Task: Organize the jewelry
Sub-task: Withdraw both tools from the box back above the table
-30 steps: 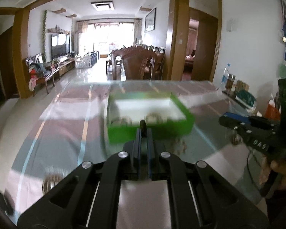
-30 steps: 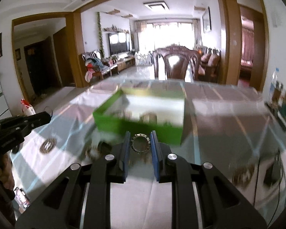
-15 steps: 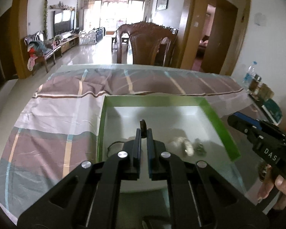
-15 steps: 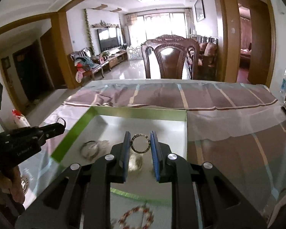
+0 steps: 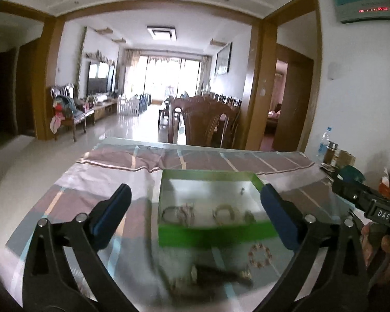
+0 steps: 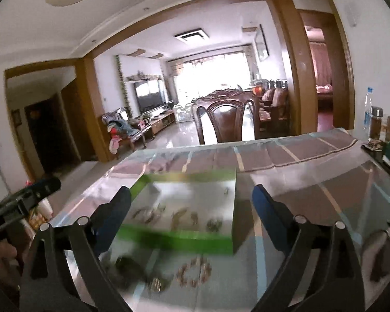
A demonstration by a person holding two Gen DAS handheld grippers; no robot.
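A green box [image 5: 210,236] with a white floor stands on the glass table and holds several bracelets and rings [image 5: 222,213]. It also shows in the right wrist view [image 6: 179,239]. My left gripper [image 5: 195,208] is wide open and empty, held back from the box's near wall. My right gripper [image 6: 192,208] is also wide open and empty, above the box's near side. A red bead bracelet [image 5: 259,255] lies on the table in front of the box; it also shows in the right wrist view [image 6: 194,271]. A dark watch [image 5: 218,275] lies beside it.
The table [image 5: 96,182] carries a striped pink cloth under glass. Bottles and boxes [image 5: 332,156] stand at its far right edge. A wooden chair [image 6: 225,119] stands behind the table. A small metal piece [image 6: 157,284] lies near the bead bracelet.
Both grippers were shut on a ring over the box; now both are wide open and empty and have pulled back from the box.
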